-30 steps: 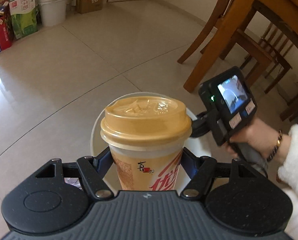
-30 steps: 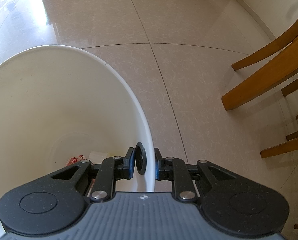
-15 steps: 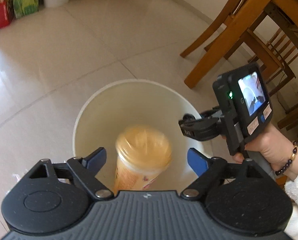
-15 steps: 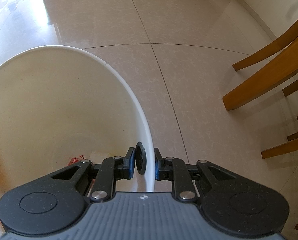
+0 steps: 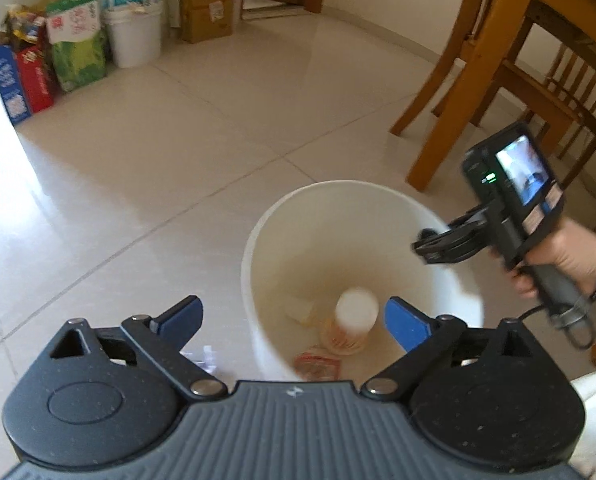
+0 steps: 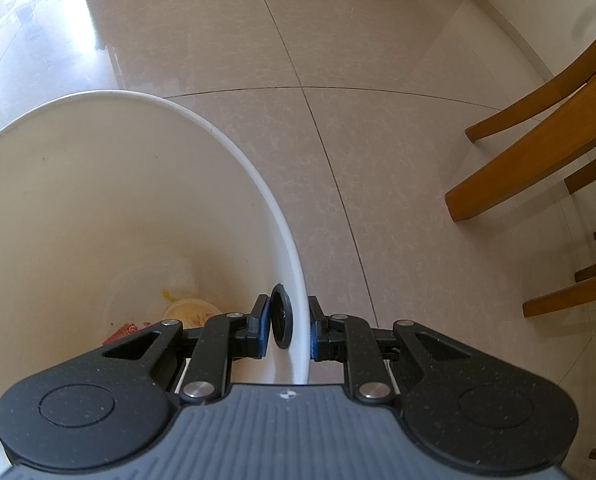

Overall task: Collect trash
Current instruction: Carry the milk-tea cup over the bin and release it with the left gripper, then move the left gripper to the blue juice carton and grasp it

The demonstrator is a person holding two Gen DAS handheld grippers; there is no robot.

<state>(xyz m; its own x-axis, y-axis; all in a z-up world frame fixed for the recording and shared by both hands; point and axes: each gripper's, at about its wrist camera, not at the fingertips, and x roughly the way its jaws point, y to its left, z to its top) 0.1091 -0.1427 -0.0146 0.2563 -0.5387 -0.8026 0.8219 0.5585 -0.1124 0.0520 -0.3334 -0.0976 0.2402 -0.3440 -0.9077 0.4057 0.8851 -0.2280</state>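
The cup (image 5: pixel 352 326) was seen lying at the bottom of the white bucket (image 5: pixel 257 240), beside a red wrapper (image 5: pixel 317 364). The left gripper (image 5: pixel 293 322) was held above the bucket with its jaws opening wide, nothing between them. The right gripper (image 6: pixel 287 330) was clamped on the bucket's rim, jaws pressed together. A scrap of paper (image 5: pixel 205 358) was left on the floor (image 5: pixel 157 160). Were that rim grip loosened, the bucket could probably be tipped and its trash spilled.
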